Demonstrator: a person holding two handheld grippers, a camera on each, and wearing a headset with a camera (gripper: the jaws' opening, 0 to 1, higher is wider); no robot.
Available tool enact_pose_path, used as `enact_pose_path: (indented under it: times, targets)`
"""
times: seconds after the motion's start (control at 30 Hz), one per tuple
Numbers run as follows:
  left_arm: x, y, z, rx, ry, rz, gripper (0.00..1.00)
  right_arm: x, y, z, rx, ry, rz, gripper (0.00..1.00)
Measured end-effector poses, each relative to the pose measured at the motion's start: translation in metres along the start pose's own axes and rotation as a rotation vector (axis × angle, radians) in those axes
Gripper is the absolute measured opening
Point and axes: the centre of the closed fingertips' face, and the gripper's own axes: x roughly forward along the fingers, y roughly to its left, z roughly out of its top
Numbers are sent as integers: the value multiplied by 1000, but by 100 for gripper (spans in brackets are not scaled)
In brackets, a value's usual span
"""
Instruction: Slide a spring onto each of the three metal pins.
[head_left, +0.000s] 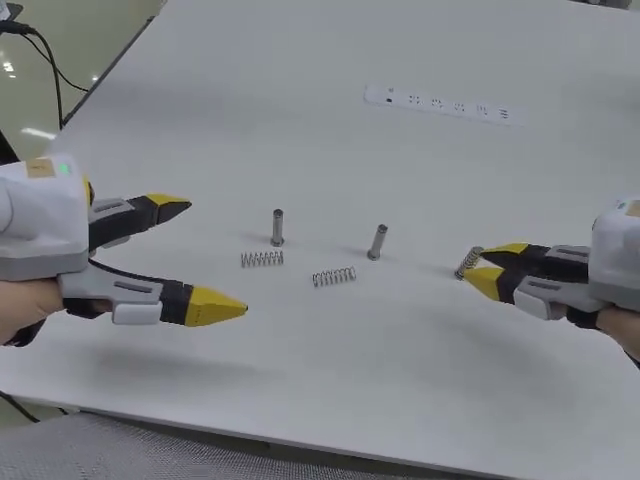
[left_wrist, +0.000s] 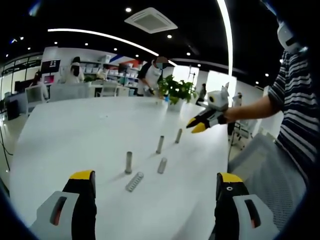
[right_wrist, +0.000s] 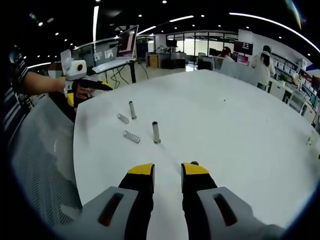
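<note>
Head view: left gripper (head_left: 217, 257) jaws wide apart, hovering well off from centre pin (head_left: 377, 241), past outer pin (head_left: 277, 227). Right gripper (head_left: 487, 268) jaws nearly together, slim gap, nothing clamped afaict, tips just beside third pin (head_left: 468, 262), opposite side of centre pin. That pin looks coiled, maybe sprung, can't tell tbh. Closer spring (head_left: 334, 276) lies loose just before centre pin, farther spring (head_left: 262, 259) toward outer pin. My guess: grab loose spring next, needs end-on lineup over upright pin.

Left gripper view: white surface (left_wrist: 75, 125), office, plant (left_wrist: 177, 90) behind.

Right gripper view: desks, monitor (right_wrist: 127, 42), ceiling strip light (right_wrist: 95, 20).
</note>
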Motion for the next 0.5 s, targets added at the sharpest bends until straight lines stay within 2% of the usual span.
enact_pose_path:
  times: [0.2, 0.5]
  targets:
    - [0, 0, -1, 0, 3, -3, 97, 10, 13, 2, -67, 56, 74, 19]
    - [-1, -3, -1, 3, 8, -8, 97, 29, 30, 15, -180, 99, 159, 19]
